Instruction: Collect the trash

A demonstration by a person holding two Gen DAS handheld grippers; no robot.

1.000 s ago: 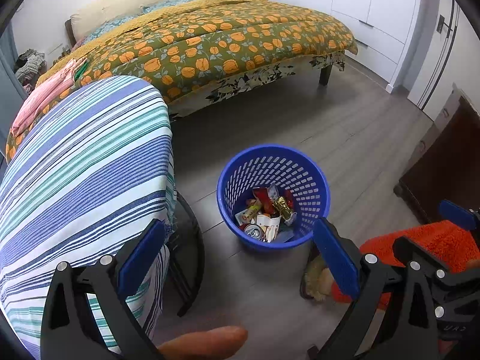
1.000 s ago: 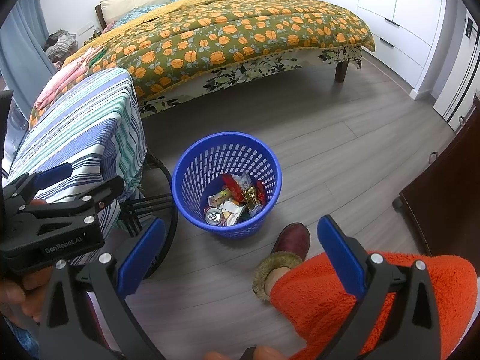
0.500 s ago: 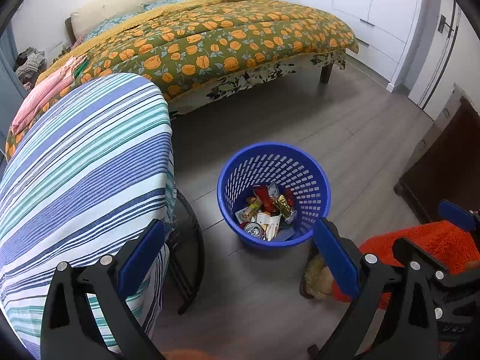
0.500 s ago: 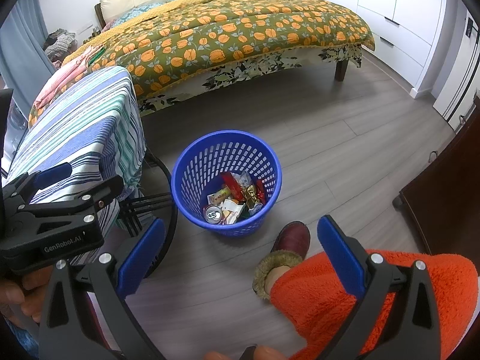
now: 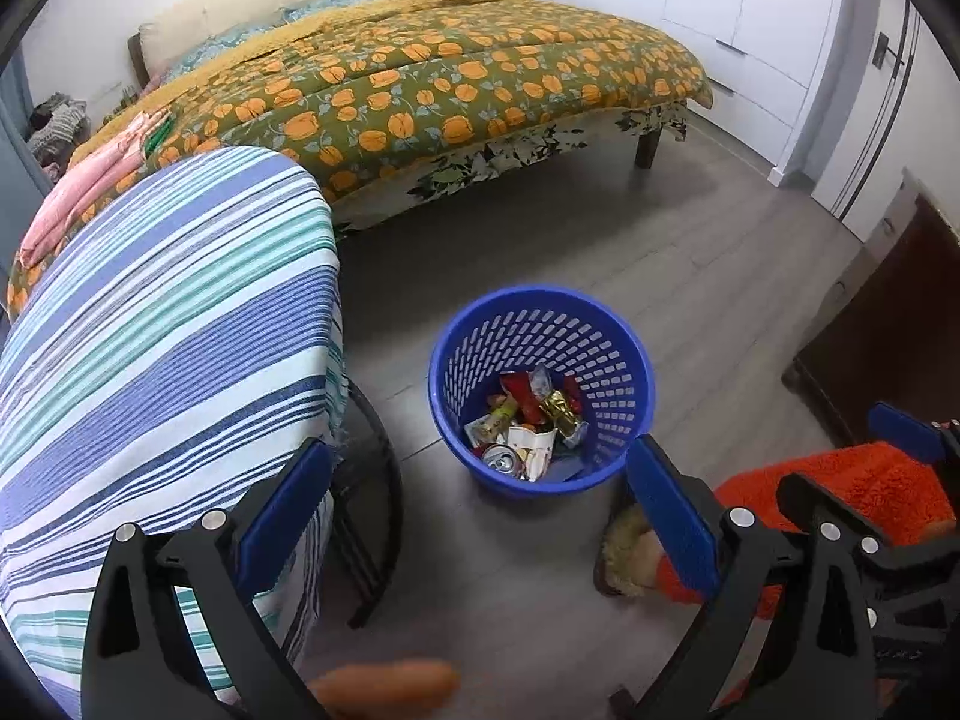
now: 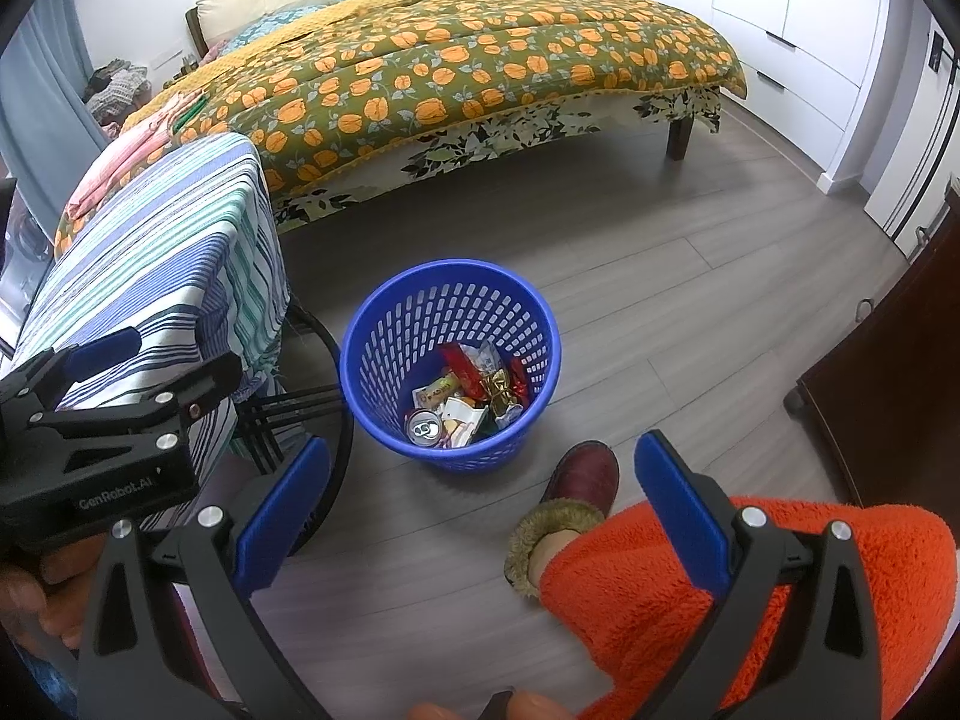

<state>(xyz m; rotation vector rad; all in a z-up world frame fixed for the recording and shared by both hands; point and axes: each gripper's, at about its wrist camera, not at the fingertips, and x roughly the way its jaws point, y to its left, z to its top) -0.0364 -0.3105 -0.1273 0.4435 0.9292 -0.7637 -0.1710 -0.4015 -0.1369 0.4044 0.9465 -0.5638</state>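
Observation:
A blue perforated bin [image 5: 591, 333] [image 6: 390, 324] stands on the grey wood floor and holds snack wrappers [image 5: 540, 408] [image 6: 480, 384] and a drink can [image 5: 499, 457] [image 6: 425, 425]. My left gripper [image 5: 480, 516] hangs open above and short of the bin, with nothing between its blue pads. My right gripper [image 6: 480, 501] is also open and empty, held over the floor just in front of the bin. The left gripper's body [image 6: 108, 438] shows at the left of the right wrist view.
A table under a striped blue and green cloth [image 5: 156, 324] [image 6: 168, 252] stands left of the bin on black legs [image 5: 372, 516]. A bed with an orange-flowered cover [image 5: 432, 84] lies behind. A person's orange fleece leg [image 6: 750, 594] and dark red slipper [image 6: 585, 474] are right of the bin, beside a dark cabinet [image 5: 888, 330].
Almost nothing moved. The left wrist view has drifted slightly; a fingertip at its bottom edge dropped out of sight and is back in view. Both grippers stayed open.

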